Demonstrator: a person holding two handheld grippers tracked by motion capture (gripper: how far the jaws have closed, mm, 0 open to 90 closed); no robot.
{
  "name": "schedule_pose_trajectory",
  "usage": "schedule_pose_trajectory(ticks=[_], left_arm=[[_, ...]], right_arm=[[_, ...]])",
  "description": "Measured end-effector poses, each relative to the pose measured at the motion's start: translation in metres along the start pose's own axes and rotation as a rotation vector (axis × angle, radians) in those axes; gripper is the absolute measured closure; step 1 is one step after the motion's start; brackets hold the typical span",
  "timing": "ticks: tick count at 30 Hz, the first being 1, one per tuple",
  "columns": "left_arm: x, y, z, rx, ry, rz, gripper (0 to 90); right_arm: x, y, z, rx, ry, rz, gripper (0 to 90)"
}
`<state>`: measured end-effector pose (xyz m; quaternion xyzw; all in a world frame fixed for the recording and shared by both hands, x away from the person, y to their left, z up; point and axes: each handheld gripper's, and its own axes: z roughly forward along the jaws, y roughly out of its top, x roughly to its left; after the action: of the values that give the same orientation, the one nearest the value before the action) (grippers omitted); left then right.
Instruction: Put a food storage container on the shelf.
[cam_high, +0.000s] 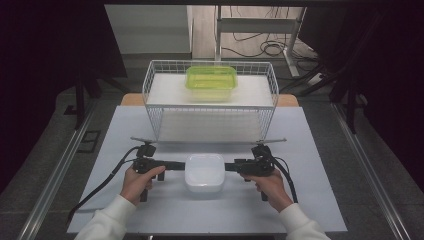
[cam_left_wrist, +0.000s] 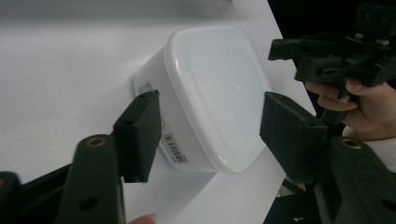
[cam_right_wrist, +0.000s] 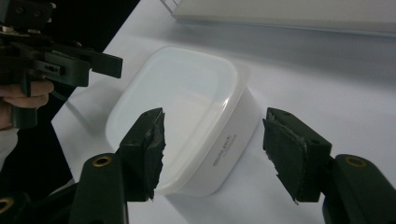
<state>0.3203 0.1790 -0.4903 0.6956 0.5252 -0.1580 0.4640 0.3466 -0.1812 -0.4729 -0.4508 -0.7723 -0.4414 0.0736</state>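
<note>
jaws of the left gripper (cam_left_wrist: 210, 133) spread wide apart, clamped on nothing, one pad low beside the labelled side wall of the white lidded container (cam_left_wrist: 212, 93), the other out past its far rim, with the container's near end lying in the gap between them; whether either pad touches the plastic, hard to say. jaws of the right gripper (cam_right_wrist: 212, 149) likewise held wide, gripping nothing, one tip over the lid's near edge, the other off to the side above bare table, beside the printed side wall of the container (cam_right_wrist: 187, 116). in the high view, left gripper (cam_high: 172, 164) pointing in from the left and right gripper (cam_high: 231, 166) from the right, tips at or just short of opposite sides of the container (cam_high: 204, 172). left hand (cam_high: 136, 182) and right hand (cam_high: 272, 186) wrapped round the handles, white sleeves running off the bottom edge, black cables trailing outward. container sitting flat, lid on, near the front middle of the pale table (cam_high: 310, 165). behind it, a white wire basket rack (cam_high: 155, 107), and on its top shelf a green translucent lidded box (cam_high: 211, 82), well apart from the grippers.
</note>
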Motion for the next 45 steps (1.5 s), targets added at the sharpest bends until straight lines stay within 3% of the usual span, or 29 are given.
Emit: schedule_pose_trajectory(ticks=[6,13,20,23,24,27,33,38,45], left_arm=[[0.003,-0.001,0.007,0.019,-0.012,-0.004,46.5],[0.007,-0.002,0.013,0.03,-0.038,-0.032,51.9],[0.01,-0.006,0.022,0.057,-0.069,-0.066,62.1],[0.011,-0.007,0.023,0.047,-0.066,-0.08,67.2],[0.012,-0.007,0.022,0.047,-0.08,-0.099,69.4],[0.012,-0.009,0.021,0.034,-0.089,-0.114,71.0],[0.007,-0.011,0.017,0.013,-0.1,-0.101,76.8],[0.004,-0.012,0.015,0.005,-0.1,-0.085,80.3],[-0.003,-0.011,0.009,-0.007,-0.079,-0.038,80.3]], right_arm=[[-0.006,0.0,0.015,0.022,0.009,0.033,44.2],[-0.012,-0.002,0.019,0.028,0.036,0.071,51.3],[-0.016,-0.006,0.024,0.049,0.118,0.141,62.9],[-0.016,-0.007,0.024,0.051,0.122,0.163,65.4],[-0.017,-0.007,0.023,0.049,0.131,0.204,67.8],[-0.018,-0.009,0.021,0.039,0.143,0.231,69.4],[-0.016,-0.012,0.013,0.0,0.164,0.267,76.0],[-0.014,-0.011,0.007,-0.028,0.155,0.236,78.8],[-0.009,-0.008,0.005,-0.016,0.149,0.19,78.8]])
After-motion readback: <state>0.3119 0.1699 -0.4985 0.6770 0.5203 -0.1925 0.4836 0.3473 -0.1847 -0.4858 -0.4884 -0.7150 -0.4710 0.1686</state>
